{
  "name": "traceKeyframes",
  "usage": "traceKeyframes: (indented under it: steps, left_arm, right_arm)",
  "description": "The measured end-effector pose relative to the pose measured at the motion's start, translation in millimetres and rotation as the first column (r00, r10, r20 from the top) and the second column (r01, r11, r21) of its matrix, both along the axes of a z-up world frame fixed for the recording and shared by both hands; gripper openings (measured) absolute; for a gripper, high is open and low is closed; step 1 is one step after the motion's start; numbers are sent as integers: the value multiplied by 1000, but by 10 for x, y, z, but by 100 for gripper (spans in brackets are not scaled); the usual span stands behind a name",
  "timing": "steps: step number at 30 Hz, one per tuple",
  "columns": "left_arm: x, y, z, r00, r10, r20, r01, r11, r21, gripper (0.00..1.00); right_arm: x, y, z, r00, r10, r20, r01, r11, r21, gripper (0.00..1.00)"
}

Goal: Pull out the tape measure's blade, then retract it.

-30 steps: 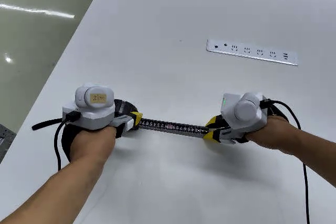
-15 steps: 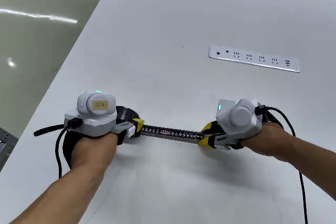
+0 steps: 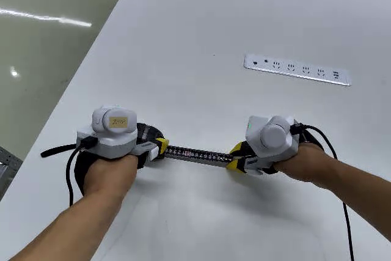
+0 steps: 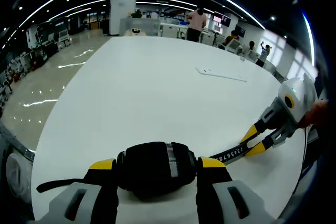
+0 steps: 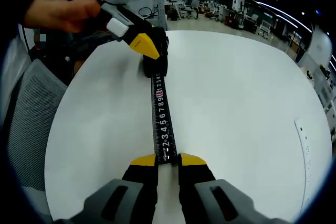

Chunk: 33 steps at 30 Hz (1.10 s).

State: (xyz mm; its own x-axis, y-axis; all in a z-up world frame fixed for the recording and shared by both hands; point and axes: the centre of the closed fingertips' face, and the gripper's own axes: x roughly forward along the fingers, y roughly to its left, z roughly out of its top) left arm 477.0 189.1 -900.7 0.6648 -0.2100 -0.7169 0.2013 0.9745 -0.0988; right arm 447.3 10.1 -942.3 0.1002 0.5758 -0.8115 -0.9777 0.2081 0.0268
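Blade (image 3: 198, 154) runs left-right, L gripper's (image 4: 156, 163) case (image 3: 147, 133) to R gripper (image 5: 168, 159).

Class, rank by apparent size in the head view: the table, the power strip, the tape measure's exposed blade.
Largest: table.
Then: power strip.
Smallest: exposed blade, though it lies nearer the camera.

The tape measure (image 3: 148, 134), a rounded black case with a grey band, sits at lower left of the head view, clamped in the left tongs (image 4: 157, 163). Its blade (image 3: 198, 154), dark with white numerals, stretches straight rightward, its tip pinched by the right tongs (image 5: 168, 159).
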Motion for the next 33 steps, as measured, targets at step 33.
traceKeyframes:
  steps: [33]
  left_arm:
    - [-15,0,8,1000,-9,4,9,1000,2,56]
  right_arm:
    - [12,287,17,999,23,24,-23,1000,-7,14]
